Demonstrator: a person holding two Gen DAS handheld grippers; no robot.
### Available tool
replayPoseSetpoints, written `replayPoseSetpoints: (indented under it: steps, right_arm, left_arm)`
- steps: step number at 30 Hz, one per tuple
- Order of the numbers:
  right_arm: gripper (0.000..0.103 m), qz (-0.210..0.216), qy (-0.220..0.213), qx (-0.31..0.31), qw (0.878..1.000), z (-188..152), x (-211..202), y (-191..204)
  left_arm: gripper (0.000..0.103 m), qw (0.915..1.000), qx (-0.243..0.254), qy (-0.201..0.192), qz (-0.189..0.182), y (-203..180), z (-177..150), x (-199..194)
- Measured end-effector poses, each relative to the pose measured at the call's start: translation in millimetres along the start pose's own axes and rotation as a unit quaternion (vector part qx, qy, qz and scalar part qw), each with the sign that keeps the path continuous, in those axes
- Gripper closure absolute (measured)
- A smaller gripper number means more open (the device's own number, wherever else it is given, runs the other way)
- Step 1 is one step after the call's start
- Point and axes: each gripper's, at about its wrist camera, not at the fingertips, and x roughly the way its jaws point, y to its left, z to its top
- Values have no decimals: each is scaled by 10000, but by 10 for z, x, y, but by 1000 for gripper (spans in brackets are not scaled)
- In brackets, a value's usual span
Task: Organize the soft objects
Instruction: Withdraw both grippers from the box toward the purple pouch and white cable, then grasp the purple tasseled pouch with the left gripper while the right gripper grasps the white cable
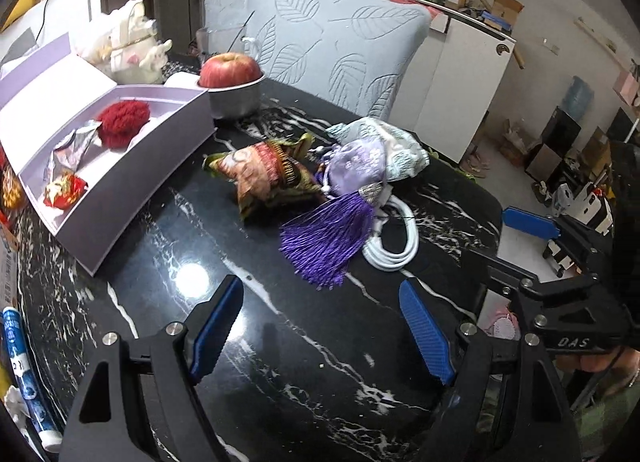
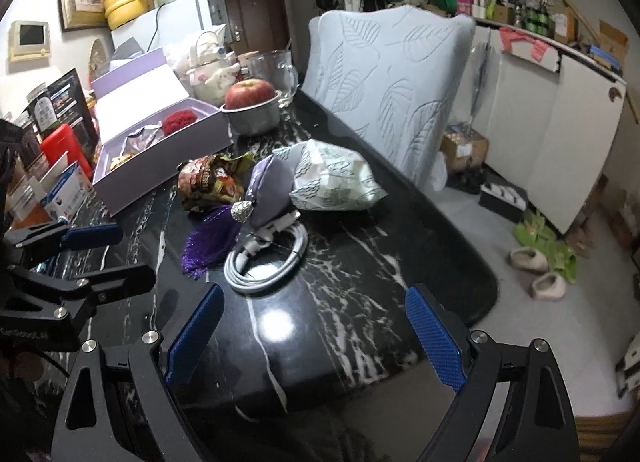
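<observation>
On the black marble table (image 1: 280, 362) lie a brown patterned snack bag (image 1: 272, 173), a lilac pouch (image 1: 360, 165) with a purple tassel (image 1: 328, 242), and a pale leaf-print pouch (image 1: 392, 145). A coiled white cable (image 1: 396, 242) lies beside them. An open lilac box (image 1: 132, 181) at left holds a red woolly ball (image 1: 122, 121) and foil wrappers. My left gripper (image 1: 320, 326) hangs open over bare table, short of the tassel. My right gripper (image 2: 316, 338) is open near the table's front edge, just short of the cable (image 2: 268, 262). The tassel (image 2: 208, 242) and pouches (image 2: 332, 177) lie beyond it.
A red apple (image 1: 230, 69) sits in a metal bowl (image 1: 236, 99) behind the box. A pale leaf-embossed chair back (image 1: 332, 45) stands at the table's far side. A glass jug (image 2: 276, 69), a plush toy (image 1: 128, 41) and boxes crowd the left. Slippers (image 2: 536, 266) lie on the floor at right.
</observation>
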Motion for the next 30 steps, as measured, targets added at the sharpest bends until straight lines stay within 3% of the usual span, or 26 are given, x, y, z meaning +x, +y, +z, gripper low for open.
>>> replayPoseSetpoints:
  steps: [7,16,22,30]
  right_arm:
    - [10,314,191,-248,9990,68,399,189]
    - [11,284,362,-443,9980,185,673,297]
    - [44,267,321,-496,9979,191,650,261]
    - [44,248,352,-326,9985,131,543,13]
  left_arm:
    - [22,9997,-214,78,100,201,-49,54]
    - [22,9991,-398,44,123,344,-9,67]
    - [22,9994,-330,95,-45,294,80,169]
    - [22,9997,76,4,-226,42,269,319]
